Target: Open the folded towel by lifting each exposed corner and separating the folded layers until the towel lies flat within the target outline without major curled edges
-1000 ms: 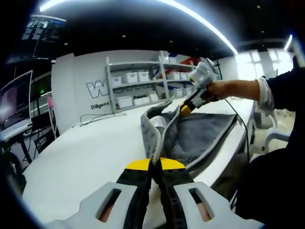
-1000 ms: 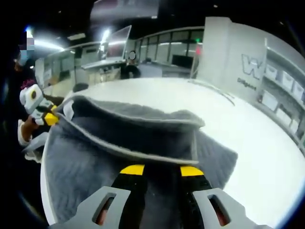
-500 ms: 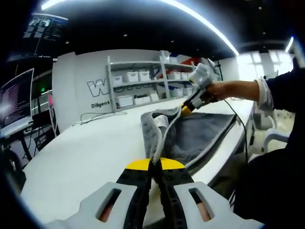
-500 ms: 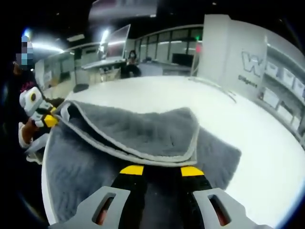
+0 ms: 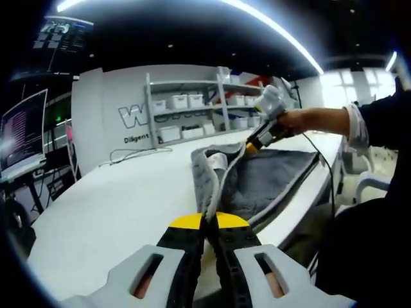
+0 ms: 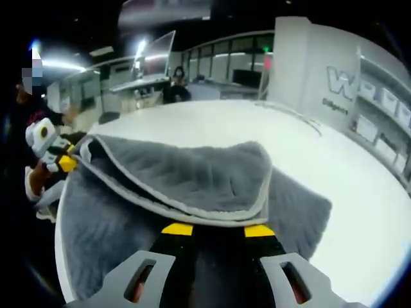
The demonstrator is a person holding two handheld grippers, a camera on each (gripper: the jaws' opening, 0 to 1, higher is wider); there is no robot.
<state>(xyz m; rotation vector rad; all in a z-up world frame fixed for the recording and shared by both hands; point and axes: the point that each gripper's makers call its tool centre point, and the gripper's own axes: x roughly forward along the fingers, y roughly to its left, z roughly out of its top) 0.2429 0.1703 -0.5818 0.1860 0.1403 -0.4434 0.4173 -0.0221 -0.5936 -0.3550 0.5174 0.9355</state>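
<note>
A grey towel [image 5: 273, 174] with a pale hem lies on the white table [image 5: 109, 205], and its top layer is held up off the lower one. My left gripper [image 5: 210, 221] is shut on the near hem. Further along the raised hem, my right gripper [image 5: 252, 142] grips it from a person's hand [image 5: 302, 119]. In the right gripper view the folded layer of the towel [image 6: 186, 174] spreads over the lower layer, its hem across my right gripper [image 6: 218, 230], whose jaws stand part way apart around it. My left gripper [image 6: 59, 160] holds the far corner at the left.
Shelves with white bins [image 5: 192, 115] line the far wall, and a monitor [image 5: 22, 135] stands at the left. A cable [image 5: 138, 154] lies on the table beyond the towel. The table edge [image 5: 302, 208] runs close along the towel's right side, beside the person's body [image 5: 379, 212].
The lifted top layer has sunk from a high ridge and now spreads lower and flatter over the bottom layer. Both grippers keep their hold on the hem.
</note>
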